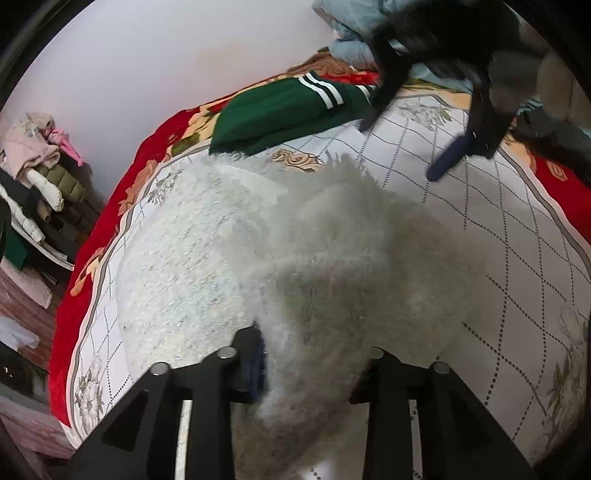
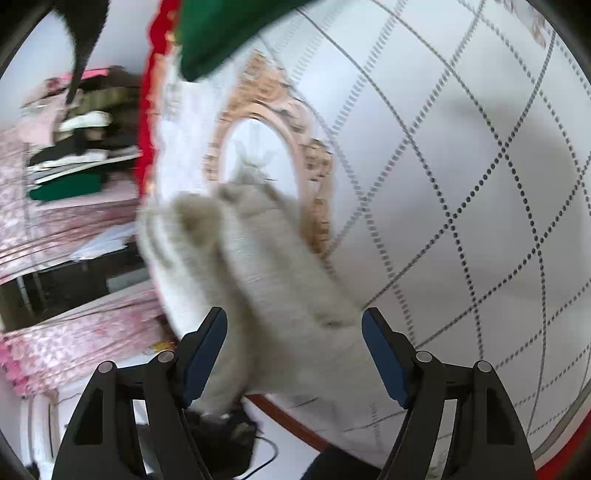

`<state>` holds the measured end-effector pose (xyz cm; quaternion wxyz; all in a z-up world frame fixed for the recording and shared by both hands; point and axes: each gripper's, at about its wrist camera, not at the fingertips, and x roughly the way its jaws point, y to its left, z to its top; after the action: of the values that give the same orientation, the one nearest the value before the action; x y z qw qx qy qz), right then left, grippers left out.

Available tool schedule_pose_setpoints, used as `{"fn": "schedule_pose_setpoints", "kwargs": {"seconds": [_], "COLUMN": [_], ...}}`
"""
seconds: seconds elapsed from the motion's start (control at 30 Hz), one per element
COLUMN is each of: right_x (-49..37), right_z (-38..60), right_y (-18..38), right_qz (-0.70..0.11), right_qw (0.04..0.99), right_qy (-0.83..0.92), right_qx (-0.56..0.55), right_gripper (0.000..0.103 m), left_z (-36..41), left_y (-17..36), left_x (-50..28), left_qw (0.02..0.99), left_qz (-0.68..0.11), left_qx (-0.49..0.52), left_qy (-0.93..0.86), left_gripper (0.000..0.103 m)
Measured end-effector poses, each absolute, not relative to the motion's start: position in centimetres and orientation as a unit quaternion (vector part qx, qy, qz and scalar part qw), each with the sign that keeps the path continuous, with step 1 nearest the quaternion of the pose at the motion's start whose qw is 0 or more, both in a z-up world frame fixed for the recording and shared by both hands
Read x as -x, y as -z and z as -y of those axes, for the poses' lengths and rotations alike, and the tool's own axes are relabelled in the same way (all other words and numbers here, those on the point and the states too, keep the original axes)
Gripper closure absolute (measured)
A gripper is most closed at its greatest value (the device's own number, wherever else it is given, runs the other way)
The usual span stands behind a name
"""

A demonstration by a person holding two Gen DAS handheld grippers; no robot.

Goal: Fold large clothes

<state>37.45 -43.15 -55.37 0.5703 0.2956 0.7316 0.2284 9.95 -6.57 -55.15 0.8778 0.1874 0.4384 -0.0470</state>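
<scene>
A fluffy white garment lies on the bed, with one part lifted and draped toward the camera. My left gripper has this lifted fold between its fingers; the fabric hides the fingertips. In the left wrist view my right gripper hangs over the far side of the bed, blurred. In the right wrist view my right gripper stands open, and a blurred strip of the white garment passes between its blue pads without being clamped.
The bed carries a white diamond-pattern quilt with a red floral border. A folded green garment with white stripes lies at the far edge. A heap of clothes stands left of the bed. Light blue fabric is piled behind.
</scene>
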Motion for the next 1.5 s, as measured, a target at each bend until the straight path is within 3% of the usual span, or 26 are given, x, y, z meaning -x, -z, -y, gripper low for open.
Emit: {"fn": "schedule_pose_setpoints", "kwargs": {"seconds": [0.07,0.1,0.13,0.37,0.4,0.43,0.53,0.63,0.73,0.83,0.97,1.1,1.17,1.27,1.33,1.43,1.47,1.5], "right_x": [-36.8,-36.8,-36.2,-33.2,-32.5,-32.2,-30.9,-30.3,-29.9,-29.9,-31.0,-30.1,-29.1,-25.9,-25.5,-26.8,-27.6,-28.2], "right_z": [41.1,40.1,38.3,27.6,26.8,26.2,27.2,28.7,31.1,34.6,35.7,32.9,29.4,25.9,25.5,25.9,26.8,28.2], "right_y": [54.0,53.6,53.5,56.1,56.7,56.9,54.7,52.6,55.8,56.9,50.2,46.4,47.3,52.6,54.5,52.8,51.1,49.6], "right_qz": [-0.728,-0.728,-0.729,-0.775,-0.783,-0.784,-0.758,-0.739,-0.773,-0.812,-0.755,-0.731,-0.742,-0.786,-0.796,-0.794,-0.784,-0.769], "right_qw": [0.566,0.558,0.554,0.524,0.522,0.524,0.555,0.589,0.608,0.552,0.604,0.576,0.559,0.547,0.543,0.537,0.545,0.561], "right_qy": [-0.244,-0.260,-0.270,-0.300,-0.297,-0.297,-0.301,-0.290,-0.182,-0.146,-0.199,-0.303,-0.316,-0.280,-0.263,-0.272,-0.277,-0.280], "right_qx": [-0.300,-0.300,-0.298,-0.183,-0.159,-0.147,-0.165,-0.152,-0.013,-0.120,-0.161,-0.205,-0.191,-0.063,-0.054,-0.086,-0.109,-0.121], "right_gripper": [0.024,0.024,0.024,0.024,0.037,0.067,0.078,0.079,0.080,0.080,0.075,0.065,0.065,0.068,0.068,0.065,0.062,0.041], "left_z": [6.6,6.7,6.8,3.9,2.8,1.6,-2.0,-4.6,-6.0,-6.8,-7.8,-8.7,-9.1,-9.7,-10.2,-11.1,-11.6,-12.0], "left_y": [54.6,54.1,53.7,52.3,52.1,51.8,50.4,49.9,51.1,51.2,50.6,51.0,51.4,52.0,52.4,52.5,52.6,52.7], "left_x": [-9.8,-9.5,-9.1,-6.8,-6.4,-6.0,-5.3,-5.1,-6.4,-7.8,-8.6,-8.7,-8.5,-8.3,-8.2,-8.2,-8.3,-8.4], "left_qw": [0.877,0.877,0.877,0.865,0.861,0.857,0.851,0.843,0.827,0.818,0.818,0.800,0.790,0.782,0.777,0.780,0.781,0.783], "left_qz": [-0.445,-0.450,-0.452,-0.495,-0.504,-0.510,-0.512,-0.511,-0.526,-0.530,-0.521,-0.532,-0.542,-0.552,-0.558,-0.554,-0.550,-0.545], "left_qx": [-0.169,-0.157,-0.149,-0.078,-0.062,-0.043,0.019,0.069,0.080,0.086,0.121,0.154,0.155,0.149,0.150,0.170,0.181,0.193], "left_qy": [0.060,0.068,0.067,-0.015,-0.040,-0.061,-0.114,-0.149,-0.181,-0.206,-0.213,-0.229,-0.240,-0.249,-0.248,-0.238,-0.234,-0.230], "left_gripper": [0.038,0.017,0.013,0.013,0.013,0.013,0.013,0.013,0.013,0.013,0.013,0.013,0.013,0.013,0.013,0.013,0.013,0.013]}}
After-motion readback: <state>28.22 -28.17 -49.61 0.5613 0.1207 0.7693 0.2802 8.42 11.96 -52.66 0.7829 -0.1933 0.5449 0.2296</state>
